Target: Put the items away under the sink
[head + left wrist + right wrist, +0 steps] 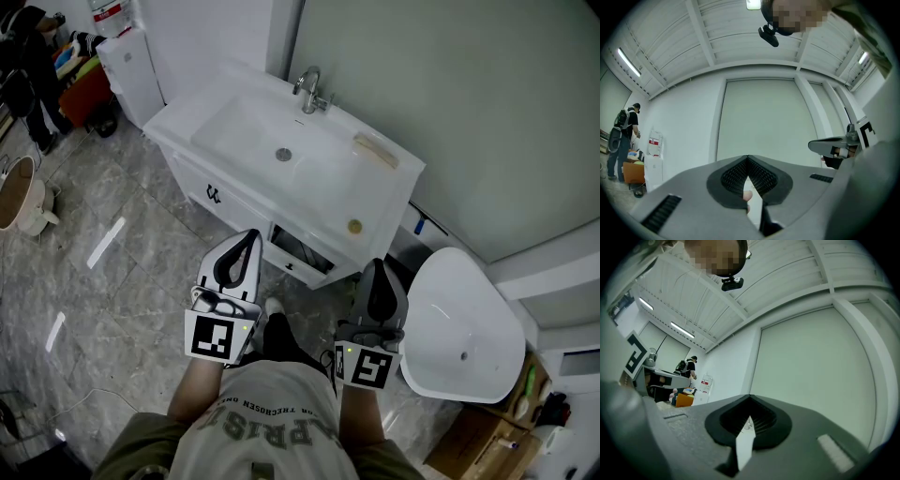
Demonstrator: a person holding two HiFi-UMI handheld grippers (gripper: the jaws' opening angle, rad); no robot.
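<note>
White ceiling (740, 42) shows in gripper views, sink (246, 131) in head view.

My head cam looks steeply down from above onto the white sink cabinet (328, 192), with the left gripper (246, 240) and right gripper (379, 268) near the bottom. The 2 gripper cams sit right behind their own jaws, aimed forward and slightly up at the pale wall panel (759, 117) and ceiling (740, 42). Both share that panel and a backpack person (621, 138) far left. Each also glimpses the other gripper.
</note>
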